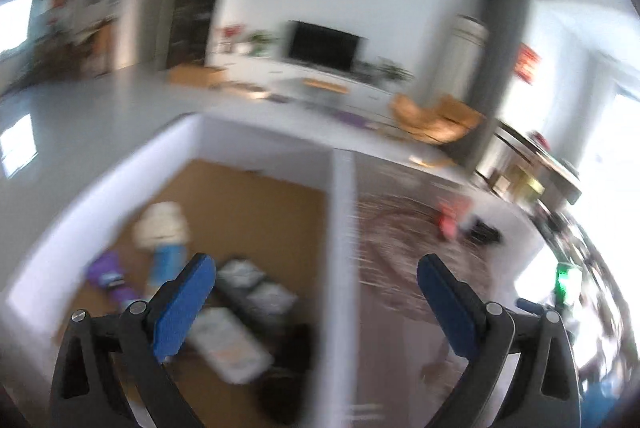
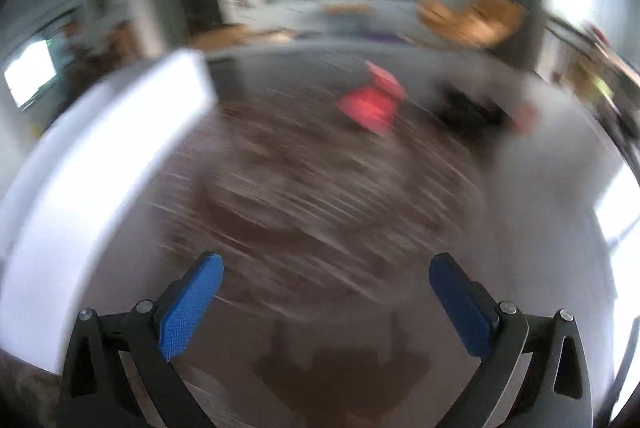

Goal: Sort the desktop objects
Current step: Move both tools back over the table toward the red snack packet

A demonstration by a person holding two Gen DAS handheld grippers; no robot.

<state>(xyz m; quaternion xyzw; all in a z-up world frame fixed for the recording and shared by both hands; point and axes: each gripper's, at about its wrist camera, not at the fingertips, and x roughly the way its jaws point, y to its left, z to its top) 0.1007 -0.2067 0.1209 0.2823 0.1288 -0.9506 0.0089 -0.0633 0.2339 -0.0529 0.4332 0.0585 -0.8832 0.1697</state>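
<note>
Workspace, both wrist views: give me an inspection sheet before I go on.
Surface: dark patterned tabletop, blurred.
Job's things: red item and black item on the table; white box holds a purple item, a blue-and-white tube and grey packets.
Clutter: nothing seen.
Grippers: left tongs open, empty; right tongs open, empty.
Cables: nothing seen.
Surroundings: TV, orange chair.

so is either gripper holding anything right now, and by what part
Nothing is held. The left gripper has its jaws wide apart above the white box, and the right gripper is just as open over the table, with nothing between them.
</note>
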